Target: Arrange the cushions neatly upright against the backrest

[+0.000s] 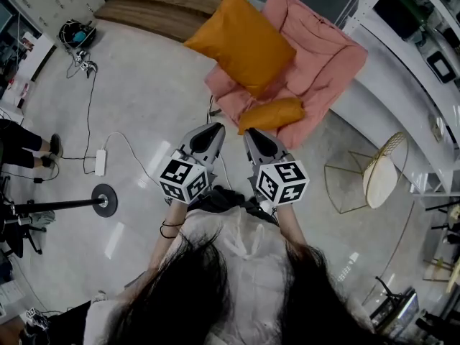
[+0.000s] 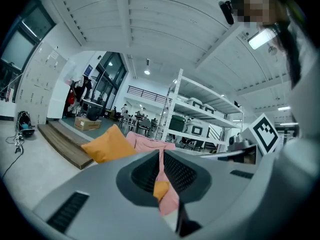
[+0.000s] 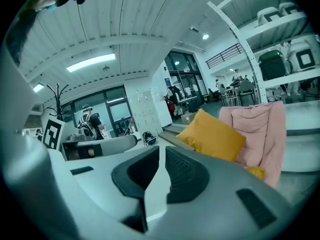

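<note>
The larger orange cushion [image 1: 244, 42] sits tipped on a corner at the far left side of the pink armchair [image 1: 327, 63]. It seems propped on an armrest rather than flat to the backrest, though the head view does not show clearly what it leans on. The smaller orange cushion [image 1: 272, 113] lies slumped on its side at the front edge of the seat, nearest me. Neither stands upright against the backrest, so I judge the arranging has not yet begun.

My left tongs [image 1: 210, 134] and right tongs [image 1: 253, 136] hang side by side over the pale floor [image 1: 144, 99], short of the chair and touching nothing. The left pair is pressed together and empty. The right pair is all but together, with a sliver of gap between the pads and nothing in it.

To do this step well, I should spread both pairs before I reach the chair. I would take the small cushion first, since it is nearest, pinching deep enough that the soft fabric does not slide out, and stand it at the backrest. Then I would bring the large one alongside, lifting rather than dragging so the chair's rumpled pink cover does not bunch. A wire-frame stool [image 1: 377, 171] stands clear to the right.
</note>
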Demonstrator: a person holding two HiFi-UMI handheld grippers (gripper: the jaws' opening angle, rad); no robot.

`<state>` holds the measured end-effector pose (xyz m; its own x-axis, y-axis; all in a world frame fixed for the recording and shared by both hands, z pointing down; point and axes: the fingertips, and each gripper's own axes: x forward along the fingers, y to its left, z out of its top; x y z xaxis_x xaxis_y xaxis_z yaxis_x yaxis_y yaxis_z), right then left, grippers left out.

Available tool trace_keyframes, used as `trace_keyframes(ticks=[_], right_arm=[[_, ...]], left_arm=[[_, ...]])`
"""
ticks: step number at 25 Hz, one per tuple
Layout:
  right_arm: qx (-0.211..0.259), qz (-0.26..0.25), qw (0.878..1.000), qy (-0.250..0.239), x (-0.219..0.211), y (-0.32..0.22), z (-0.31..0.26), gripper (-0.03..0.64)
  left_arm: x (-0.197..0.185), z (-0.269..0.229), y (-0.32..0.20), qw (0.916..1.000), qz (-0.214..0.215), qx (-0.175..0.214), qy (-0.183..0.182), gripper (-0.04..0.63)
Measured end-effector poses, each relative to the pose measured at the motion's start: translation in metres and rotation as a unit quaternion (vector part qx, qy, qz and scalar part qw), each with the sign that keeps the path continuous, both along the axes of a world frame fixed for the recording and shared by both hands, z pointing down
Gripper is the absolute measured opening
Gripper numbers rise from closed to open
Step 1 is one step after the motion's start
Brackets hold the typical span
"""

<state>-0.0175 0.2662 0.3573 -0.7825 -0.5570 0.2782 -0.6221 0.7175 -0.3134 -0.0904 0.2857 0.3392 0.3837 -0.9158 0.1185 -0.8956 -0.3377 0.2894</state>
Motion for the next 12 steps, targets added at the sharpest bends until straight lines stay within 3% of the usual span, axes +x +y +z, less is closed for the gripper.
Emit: trace_keyframes(ticks=[12], right_arm=[[-0.019, -0.016, 1.000, 0.011, -0.044, 0.002, 0.014, 0.052]], left_arm=[[-0.047, 0.010, 0.007, 0.9998, -0.017, -0.005, -0.002, 0.034]])
